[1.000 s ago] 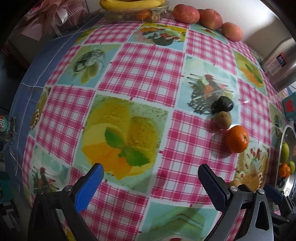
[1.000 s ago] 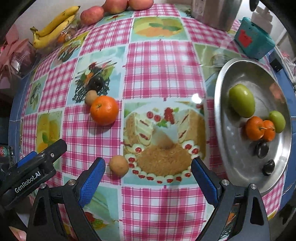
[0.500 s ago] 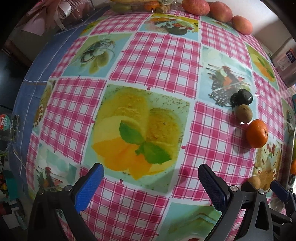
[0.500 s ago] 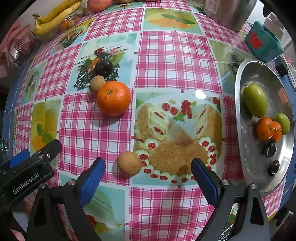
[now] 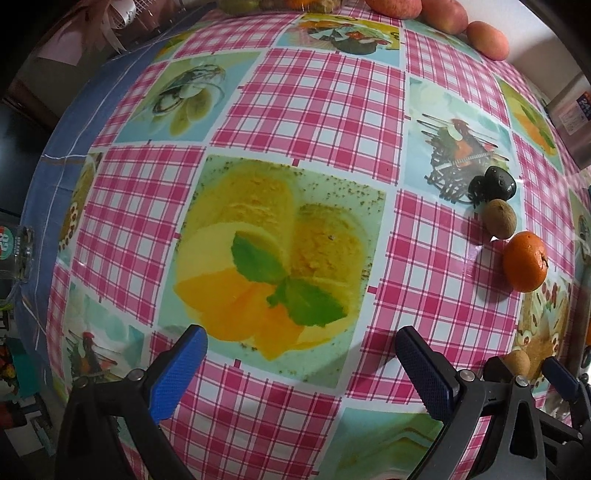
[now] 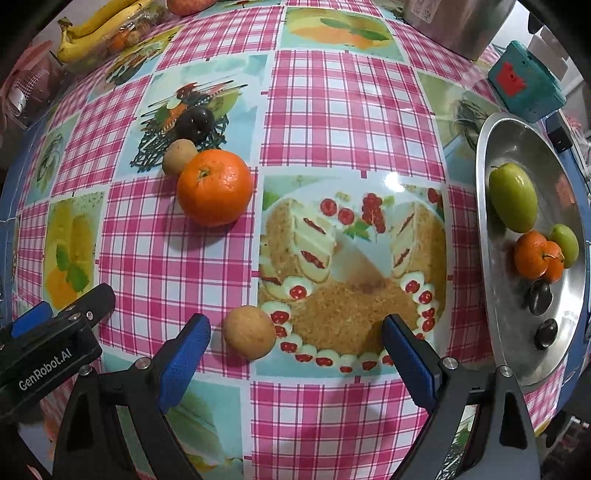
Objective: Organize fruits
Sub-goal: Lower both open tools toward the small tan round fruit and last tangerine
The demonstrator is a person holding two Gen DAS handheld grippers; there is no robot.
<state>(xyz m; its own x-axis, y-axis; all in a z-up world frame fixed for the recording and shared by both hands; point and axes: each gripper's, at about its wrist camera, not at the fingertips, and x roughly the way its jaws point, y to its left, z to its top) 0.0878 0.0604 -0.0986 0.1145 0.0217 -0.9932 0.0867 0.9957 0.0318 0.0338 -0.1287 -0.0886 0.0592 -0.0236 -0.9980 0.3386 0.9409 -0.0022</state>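
Your right gripper points down at the tablecloth, jaws wide and empty; the small tan fruit lies just inside its left pad, on the near-left edge of the printed cake picture. Your left gripper hangs with jaws equally wide and empty, well to the left of that cake picture.

Up and left of the cake picture, an orange, a 2nd tan fruit and a dark plum sit in a touching line. The metal tray, to the right of it, holds 2 green fruits, 2 small oranges and 2 dark plums.

The tan fruit looks light, round and thin-skinned, so it will probably roll. Centre it between the pads, take it across its widest part and close gently.

The tray's far rim is cut off. The bananas are partly cropped, and you cannot tell what lies under them.
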